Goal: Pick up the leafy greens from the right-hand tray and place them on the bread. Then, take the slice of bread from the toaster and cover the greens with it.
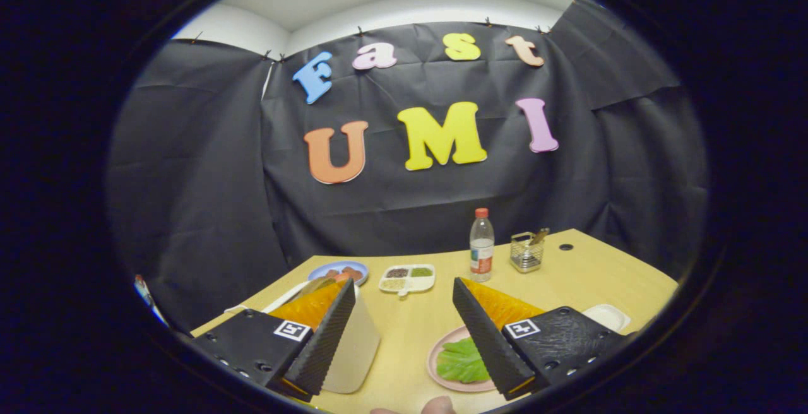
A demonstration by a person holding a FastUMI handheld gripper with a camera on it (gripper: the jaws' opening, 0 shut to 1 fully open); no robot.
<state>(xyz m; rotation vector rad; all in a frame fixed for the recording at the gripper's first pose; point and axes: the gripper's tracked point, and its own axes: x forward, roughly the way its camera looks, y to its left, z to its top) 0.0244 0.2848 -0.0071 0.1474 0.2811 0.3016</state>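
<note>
We find the leafy greens (463, 361) lying on a pink plate (442, 344) on the desk (410, 325), low beside the gripper's (404, 303) right finger. The gripper hangs above, fingers wide apart, holding nothing; the toaster (353, 351) sits by the left finger.

The wooden table (568, 275) carries a pink plate (435, 363), blue plate (322, 270), divided dish (407, 278), bottle (481, 240) and wire basket (526, 253).

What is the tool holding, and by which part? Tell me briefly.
Nothing. The tool is open, its fingers spread wide with bare table between them. The leafy greens lie untouched on the pink plate, beside the right finger.
</note>
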